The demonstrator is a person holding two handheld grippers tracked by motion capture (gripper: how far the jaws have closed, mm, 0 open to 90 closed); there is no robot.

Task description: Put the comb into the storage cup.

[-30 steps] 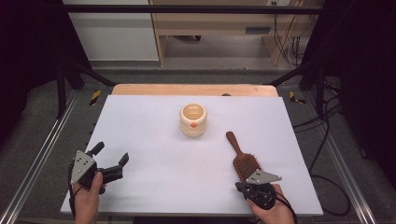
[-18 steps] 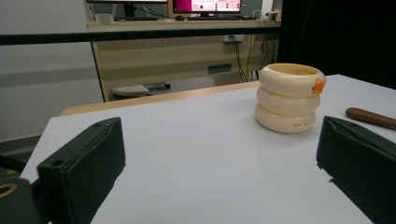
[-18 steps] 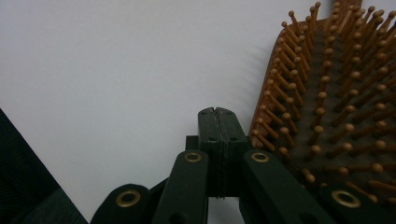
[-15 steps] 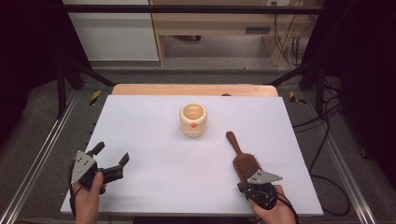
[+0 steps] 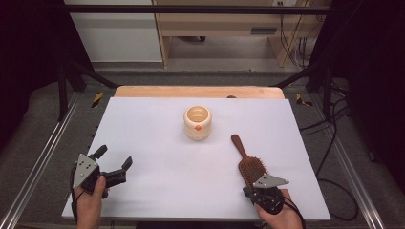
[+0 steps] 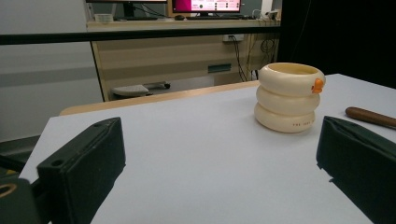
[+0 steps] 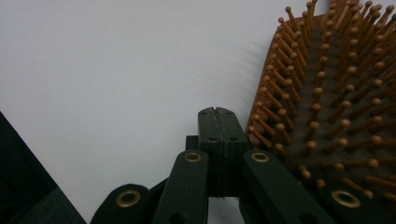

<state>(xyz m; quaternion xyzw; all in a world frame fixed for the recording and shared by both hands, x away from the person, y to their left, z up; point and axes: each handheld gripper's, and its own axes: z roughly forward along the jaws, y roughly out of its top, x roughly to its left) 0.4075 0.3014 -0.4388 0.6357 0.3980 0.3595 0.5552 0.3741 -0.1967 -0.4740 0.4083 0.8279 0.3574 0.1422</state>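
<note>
Nothing has shifted since the earlier frames: both hands and both things sit where they were. Nearest, at the worktop's (image 5: 143,124) front edge, the right claw (image 5: 252,190) is pressed fully together with nothing between its jaws, its tip just beside the near end of the hairbrush (image 5: 249,164), whose bristles (image 7: 327,93) face up. The brush lies flat, handle pointing away toward the middle. At the front left corner the left claw (image 5: 114,162) stands wide, empty, aimed across the white surface. Between the two hands the worktop is bare. Farther back, near the centre, the cream ringed cup (image 5: 197,123) stands upright, well apart from both claws and from the brush handle. Behind it a bare strip runs to the wooden back edge (image 5: 191,91).
</note>
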